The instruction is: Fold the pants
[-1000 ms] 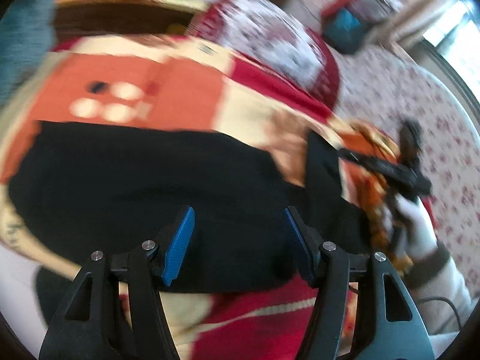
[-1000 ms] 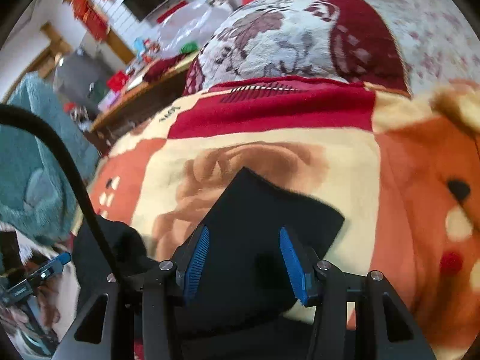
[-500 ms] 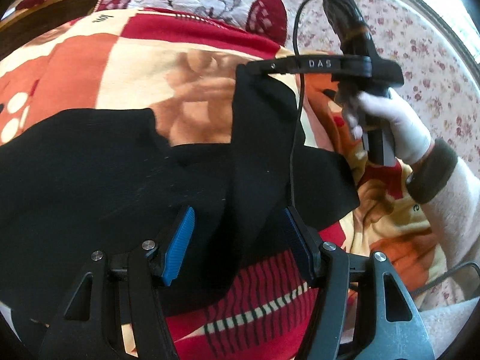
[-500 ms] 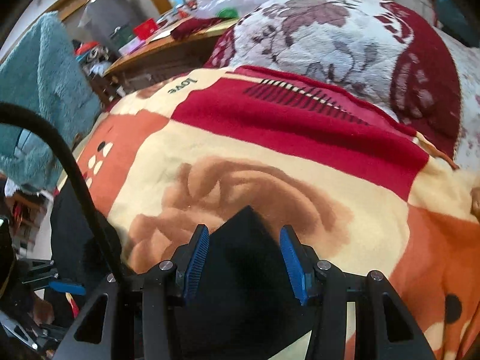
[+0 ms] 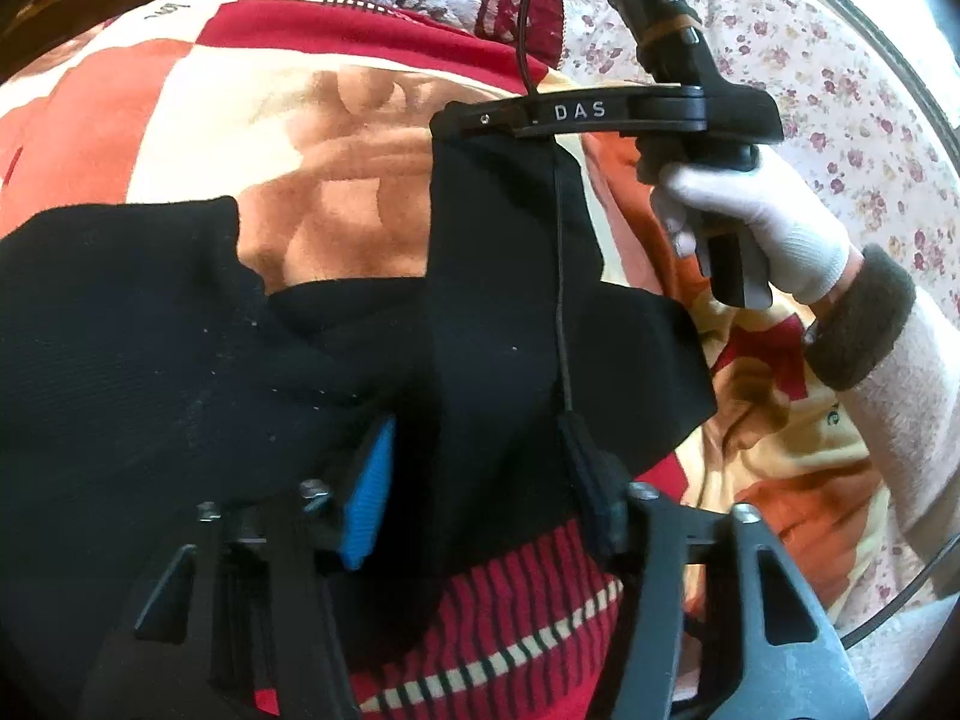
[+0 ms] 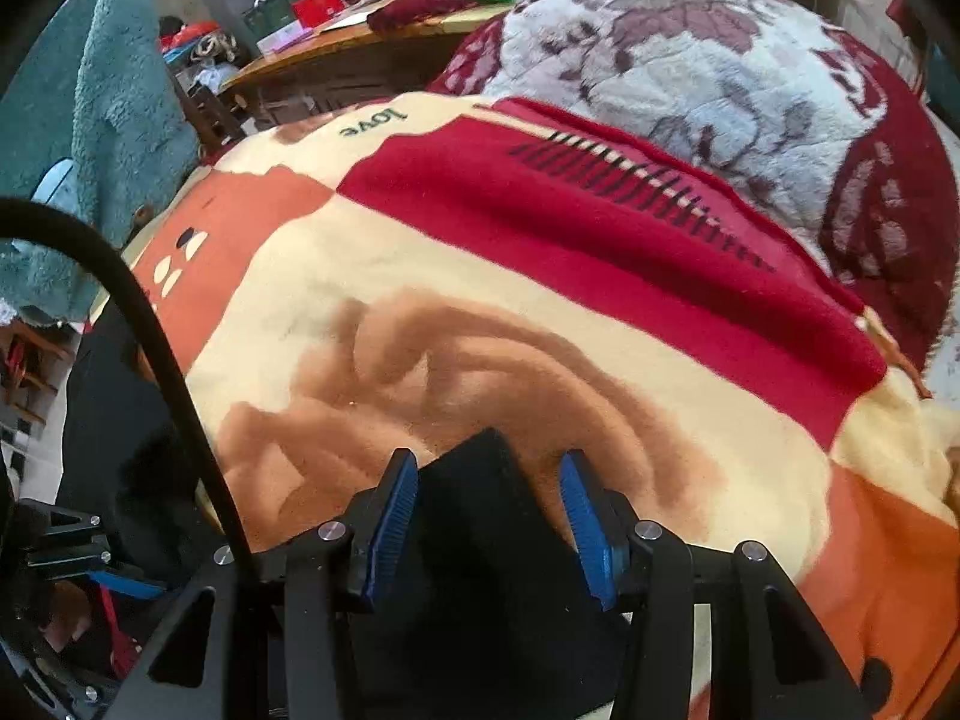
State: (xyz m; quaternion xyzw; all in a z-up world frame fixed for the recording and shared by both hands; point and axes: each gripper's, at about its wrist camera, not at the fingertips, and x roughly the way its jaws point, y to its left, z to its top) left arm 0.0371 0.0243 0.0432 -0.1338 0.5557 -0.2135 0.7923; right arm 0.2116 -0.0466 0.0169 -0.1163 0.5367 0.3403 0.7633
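Black pants [image 5: 150,330] lie spread on a patterned blanket [image 5: 210,120]. One pant leg [image 5: 498,210] runs up from them to my right gripper [image 5: 474,119], held by a white-gloved hand [image 5: 750,222]. In the right wrist view, my right gripper [image 6: 486,462] is shut on the pant leg's black end [image 6: 486,570], whose corner pokes out between the blue pads. My left gripper [image 5: 480,480] hovers low over the pants where the leg meets the body. Its jaws are closing with black fabric between them, and the left pad's blue face still shows.
A white and maroon floral quilt [image 6: 690,60] is bunched at the blanket's far end. A teal fleece [image 6: 90,90] hangs at the left beside a cluttered wooden table [image 6: 360,42]. A flowered sheet [image 5: 840,90] covers the bed to the right. A black cable [image 6: 150,330] crosses the right wrist view.
My left gripper moved right along the pants and sank toward them, and its jaws narrowed. My right gripper carried the leg end across the blanket, now closer to the left gripper.
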